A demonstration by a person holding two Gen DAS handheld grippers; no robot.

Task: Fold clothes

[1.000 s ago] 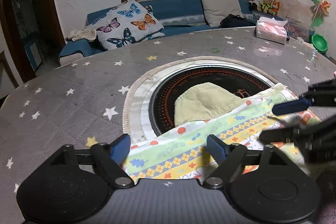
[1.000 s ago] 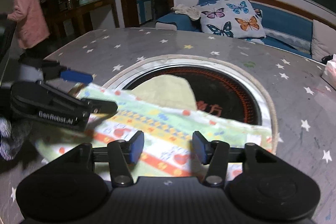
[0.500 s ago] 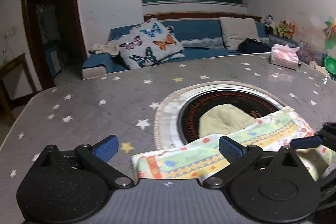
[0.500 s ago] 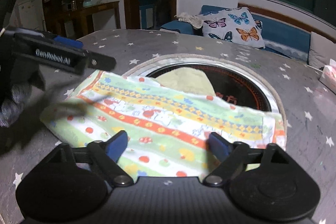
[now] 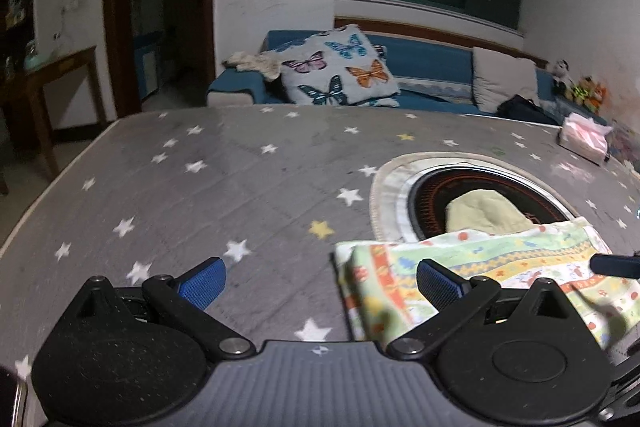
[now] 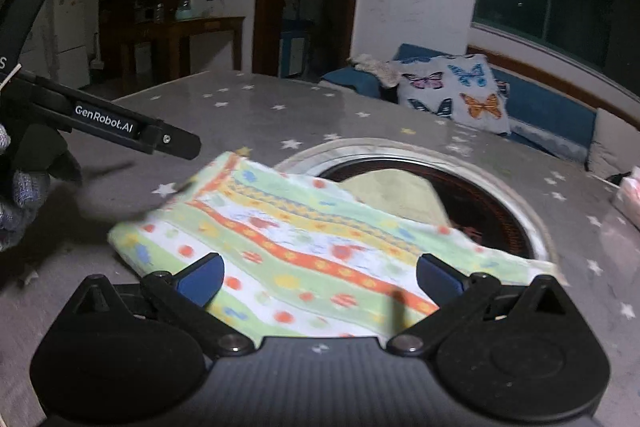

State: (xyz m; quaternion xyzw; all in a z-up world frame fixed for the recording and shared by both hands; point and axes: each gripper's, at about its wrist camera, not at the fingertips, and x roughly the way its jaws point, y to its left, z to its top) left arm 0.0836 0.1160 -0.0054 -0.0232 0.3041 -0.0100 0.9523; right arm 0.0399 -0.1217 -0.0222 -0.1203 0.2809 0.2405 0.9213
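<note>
Striped cloth [image 6: 304,251] lies flat on the starred worktop [image 5: 208,195], between the right gripper's [image 6: 320,277] spread fingers and beside the left gripper's [image 5: 320,281], also spread.

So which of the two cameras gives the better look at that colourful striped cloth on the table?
The right wrist view. There the striped cloth fills the middle of the picture, nearly all of it visible. The left wrist view shows it off to the right, partly hidden behind that gripper's own finger.
</note>
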